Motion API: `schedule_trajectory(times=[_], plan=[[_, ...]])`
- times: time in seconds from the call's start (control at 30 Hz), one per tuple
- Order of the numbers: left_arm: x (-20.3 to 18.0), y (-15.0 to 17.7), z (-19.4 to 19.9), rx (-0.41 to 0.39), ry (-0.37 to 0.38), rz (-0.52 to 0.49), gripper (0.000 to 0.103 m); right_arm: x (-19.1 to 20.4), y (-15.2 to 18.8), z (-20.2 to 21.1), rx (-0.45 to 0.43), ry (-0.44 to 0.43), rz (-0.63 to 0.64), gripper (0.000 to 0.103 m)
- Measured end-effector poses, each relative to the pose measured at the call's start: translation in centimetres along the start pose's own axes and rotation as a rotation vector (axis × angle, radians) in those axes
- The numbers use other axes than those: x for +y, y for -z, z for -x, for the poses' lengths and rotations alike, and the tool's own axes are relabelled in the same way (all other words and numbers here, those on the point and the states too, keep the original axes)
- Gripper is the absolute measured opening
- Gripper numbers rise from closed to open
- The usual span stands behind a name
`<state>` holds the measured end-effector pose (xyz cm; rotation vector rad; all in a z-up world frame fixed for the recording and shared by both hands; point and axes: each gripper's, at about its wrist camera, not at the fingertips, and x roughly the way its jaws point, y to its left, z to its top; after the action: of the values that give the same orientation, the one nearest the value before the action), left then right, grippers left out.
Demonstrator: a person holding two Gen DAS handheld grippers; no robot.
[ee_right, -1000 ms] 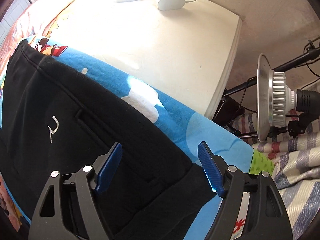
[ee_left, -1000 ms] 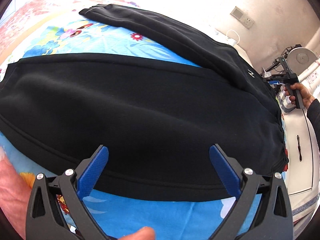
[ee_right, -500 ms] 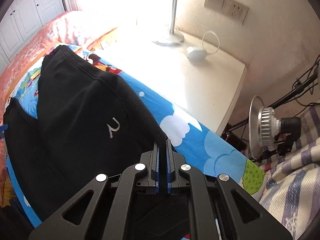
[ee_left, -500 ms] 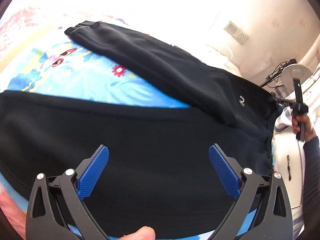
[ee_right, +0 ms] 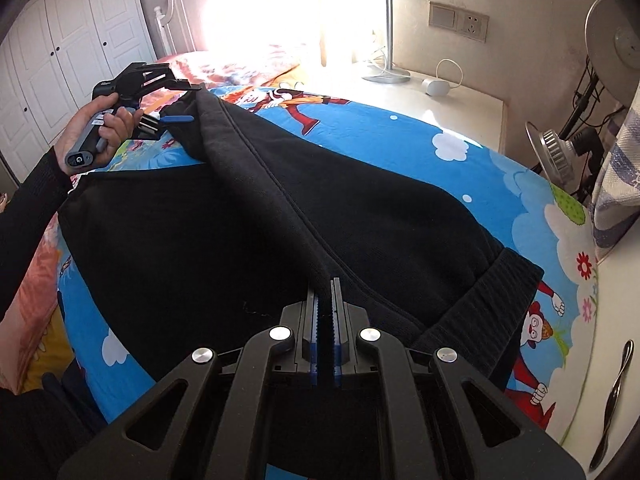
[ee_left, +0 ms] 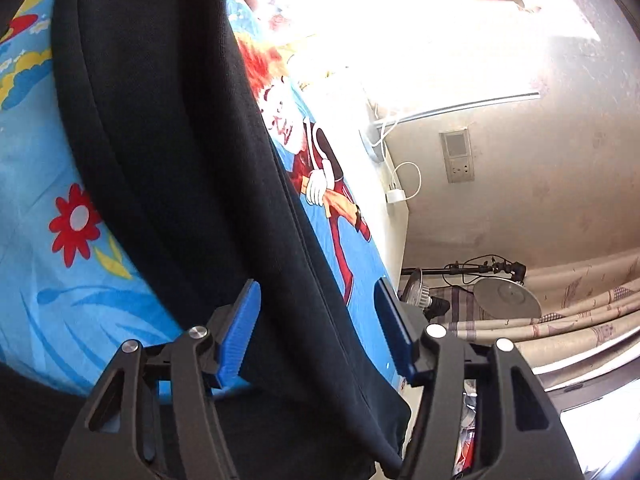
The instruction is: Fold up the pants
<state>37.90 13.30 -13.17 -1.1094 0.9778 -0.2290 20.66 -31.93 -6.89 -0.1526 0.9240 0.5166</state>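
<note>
At far left of the right wrist view, a person's hand (ee_right: 98, 130) in a black sleeve (ee_right: 28, 216) grips the handle of the left tool (ee_right: 182, 102), which sits at the far end of a raised fold of the black pants (ee_right: 248, 220). Its blue pads (ee_right: 178, 119) are closing, with a ridge of dark cloth between them; in the left wrist view the left tool (ee_left: 318, 330) has a gap on either side of that cloth, so the pads do not press it yet. The pants lie spread across a bed sheet (ee_right: 404, 136) printed with clouds, flowers and cartoon figures, the ribbed waistband (ee_right: 496, 312) toward the right. A lifted crease runs from the left tool down the middle to the right tool (ee_right: 325, 300), whose pads are pinched nearly together on the near end of that fold. Right of the bed, a pale bench (ee_right: 452, 100) carries a small white device (ee_right: 436, 87) with a looped cord and the base of a lamp pole (ee_right: 386, 74). A wall socket (ee_right: 458, 22) is above it, and a studio light (ee_right: 554, 156) stands at the far right.
</note>
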Motion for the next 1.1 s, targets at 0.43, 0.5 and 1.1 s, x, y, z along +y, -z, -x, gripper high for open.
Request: schedule_trajectory(times=[0.43, 0.5, 1.1], plan=[[0.2, 2.0, 6.9, -0.084, 0.021, -0.005, 0.007, -1.2, 2.5, 3.5, -0.001, 0.05, 0.033, 0.007], [1.6, 6.7, 11.0, -0.104, 0.033, -0.026, 0.007, -1.7, 4.3, 4.0, 0.023, 0.04, 0.004, 0.007], [10.3, 20.6, 14.9, -0.096, -0.059, -0.051, 0.008, -7.6, 13.6, 5.4, -0.039, 0.004, -0.674, 0.074]])
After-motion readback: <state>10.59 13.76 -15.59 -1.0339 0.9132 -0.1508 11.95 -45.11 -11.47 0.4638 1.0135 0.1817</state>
